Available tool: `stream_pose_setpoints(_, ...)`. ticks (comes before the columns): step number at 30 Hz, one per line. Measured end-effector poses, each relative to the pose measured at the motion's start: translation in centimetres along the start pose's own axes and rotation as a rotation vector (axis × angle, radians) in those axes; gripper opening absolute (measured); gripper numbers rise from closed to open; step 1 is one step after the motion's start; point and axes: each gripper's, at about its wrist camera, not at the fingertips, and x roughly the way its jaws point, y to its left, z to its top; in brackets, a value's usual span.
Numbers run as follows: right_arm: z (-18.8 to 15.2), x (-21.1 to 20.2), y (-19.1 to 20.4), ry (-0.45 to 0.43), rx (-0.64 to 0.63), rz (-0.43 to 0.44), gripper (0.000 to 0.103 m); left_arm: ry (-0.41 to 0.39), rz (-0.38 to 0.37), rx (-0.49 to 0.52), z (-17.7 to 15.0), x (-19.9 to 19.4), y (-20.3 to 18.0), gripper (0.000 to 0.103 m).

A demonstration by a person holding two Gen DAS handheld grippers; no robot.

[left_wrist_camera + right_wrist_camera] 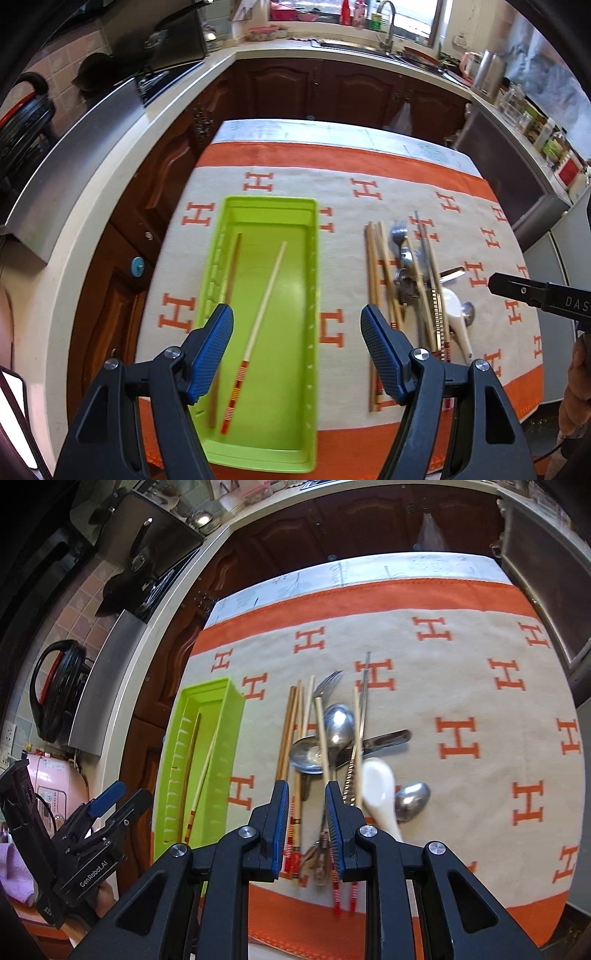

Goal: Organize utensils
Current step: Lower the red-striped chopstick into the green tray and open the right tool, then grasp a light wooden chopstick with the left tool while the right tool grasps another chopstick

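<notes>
A lime-green tray [271,202] lies on the H-patterned cloth with two chopsticks inside: a brown one [231,280] along its left wall and a pale one [266,295] with a red-banded end. My left gripper [297,317] hovers open over the tray's near half, holding nothing. Right of the tray is a pile of wooden chopsticks [291,720], a fork [328,683], metal spoons [338,723] and a white ceramic spoon [376,786]. Above the pile's near end my right gripper [306,790] has a narrow gap between its jaws, with nothing held.
The orange-and-beige cloth [461,664] covers a small table [295,127] ringed by dark cabinets and a pale countertop [110,184]. A pink appliance [55,790] stands at the left. The right tool's black finger [517,291] reaches in from the right edge, a hand [576,387] below it.
</notes>
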Motion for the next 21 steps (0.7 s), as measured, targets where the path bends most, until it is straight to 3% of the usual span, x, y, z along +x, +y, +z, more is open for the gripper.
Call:
stream_pose_setpoints(8, 0.8, 1.2, -3.6, 0.025, 0.037, 0.011, 0.02, 0.098, -0.076, 0.023, 1.3, 3.5, -4.1, 0.07)
stream_pose_setpoints(15, 2.0, 6.0, -5.8, 0.092, 0.06, 0.016, 0.02, 0.227, -0.171, -0.011, 1.3, 8.4, -6.4, 0.043)
stream_pose_setpoints(21, 3.3, 9.4, -6.4, 0.118, 0.061, 0.022, 0.02, 0.289, -0.199, -0.028, 1.0, 10.8, -7.8, 0.031)
